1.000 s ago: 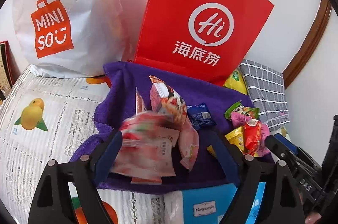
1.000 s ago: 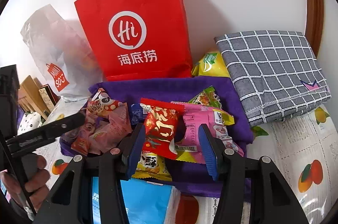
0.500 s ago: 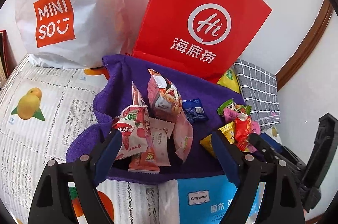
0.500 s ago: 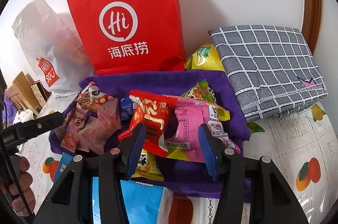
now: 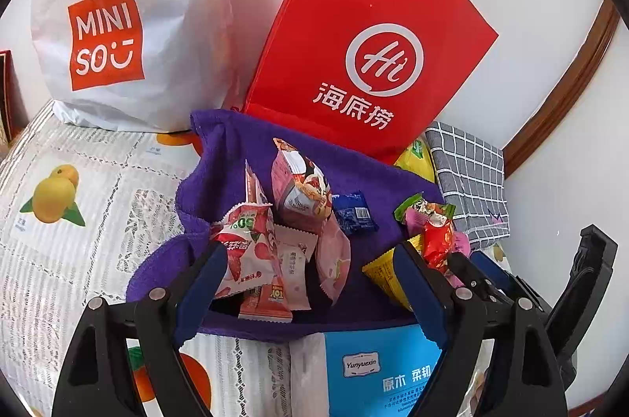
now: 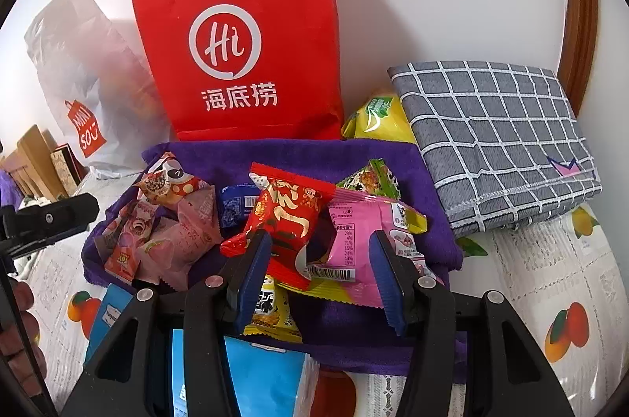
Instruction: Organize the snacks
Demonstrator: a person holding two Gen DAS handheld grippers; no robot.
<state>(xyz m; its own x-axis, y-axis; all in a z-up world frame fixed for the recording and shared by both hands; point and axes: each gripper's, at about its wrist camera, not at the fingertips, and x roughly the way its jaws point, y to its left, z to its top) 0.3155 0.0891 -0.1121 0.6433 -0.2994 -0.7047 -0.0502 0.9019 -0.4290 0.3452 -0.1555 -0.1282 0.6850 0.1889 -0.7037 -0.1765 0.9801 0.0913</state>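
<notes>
Right wrist view: right gripper spread wide, straddling red packet and pink packet on purple towel. Closing risks pinching both. Left gripper released, seemingly empty, over pink snack pile.

Wrapped snacks lie in two heaps on purple towel.

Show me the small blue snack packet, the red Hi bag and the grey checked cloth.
small blue snack packet [image 5: 355, 212]: left wrist view, middle of its wrapper.
red Hi bag [image 6: 236, 35]: right wrist view, front face by the logo.
grey checked cloth [image 6: 495, 138]: right wrist view, centre of its top.
</notes>
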